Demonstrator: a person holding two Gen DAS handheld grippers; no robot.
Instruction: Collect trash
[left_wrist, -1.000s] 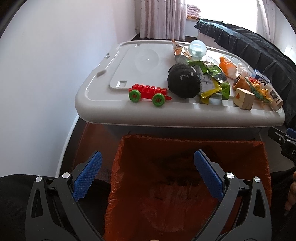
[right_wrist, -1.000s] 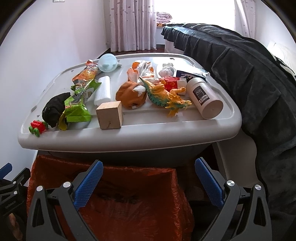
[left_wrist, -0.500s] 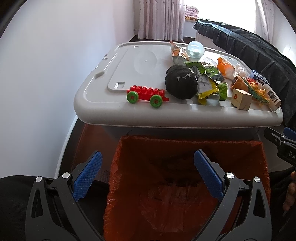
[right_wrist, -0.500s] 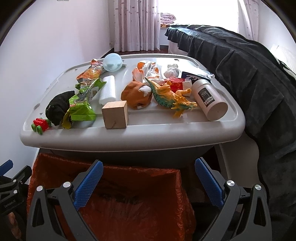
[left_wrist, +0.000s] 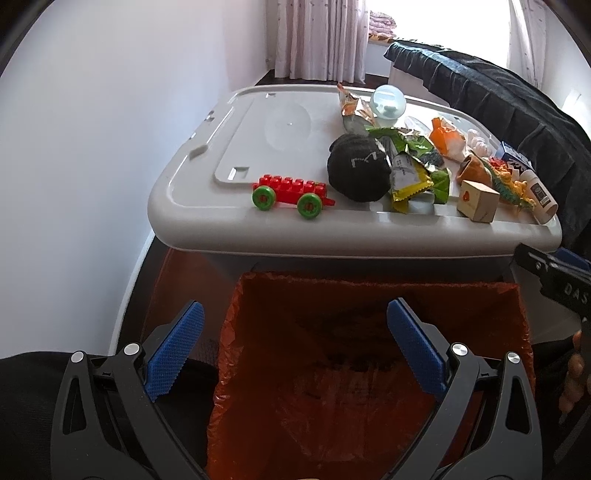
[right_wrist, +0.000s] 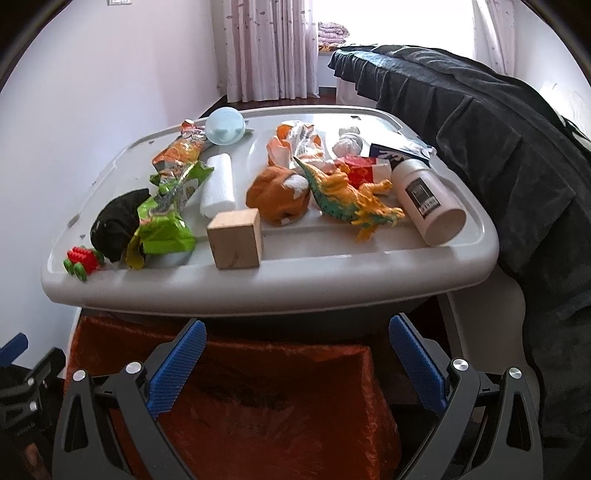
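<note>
The trash is mixed in among toys on the grey lid (right_wrist: 258, 288) that serves as my table: a green snack bag (right_wrist: 164, 218) at about 9 o'clock of the wooden block (right_wrist: 235, 238), an orange snack bag (right_wrist: 181, 149) further back at 11 o'clock, a white foam roll (right_wrist: 218, 184) just beside the green bag, and more crumpled wrappers (right_wrist: 299, 142) and a wad of paper (right_wrist: 349, 144) toward 12 to 1 o'clock. A white bottle (right_wrist: 428, 201) lies on its side at 3 o'clock, near the lid's right edge.

Between these sit things I judge are not trash: a toy dinosaur (right_wrist: 351, 201), an orange plush (right_wrist: 279, 197), a black plush (left_wrist: 358, 171), a red brick car (left_wrist: 290, 192) and a pale blue ball (left_wrist: 388, 101).

Below the lid's near edge, at 6 o'clock, hangs the orange trash bag (left_wrist: 369, 369), mouth open. I can make out nothing definite inside it, though its bottom is dark and hard to read.

My left gripper (left_wrist: 295, 354) hovers over the bag with jaws wide and empty; my right gripper (right_wrist: 297, 365) likewise, wide and holding nothing, just short of the lid.

As I judge it, the collecting has barely begun: every wrapper in view is on the lid, and all of it is left to pick out from between the toys.
</note>
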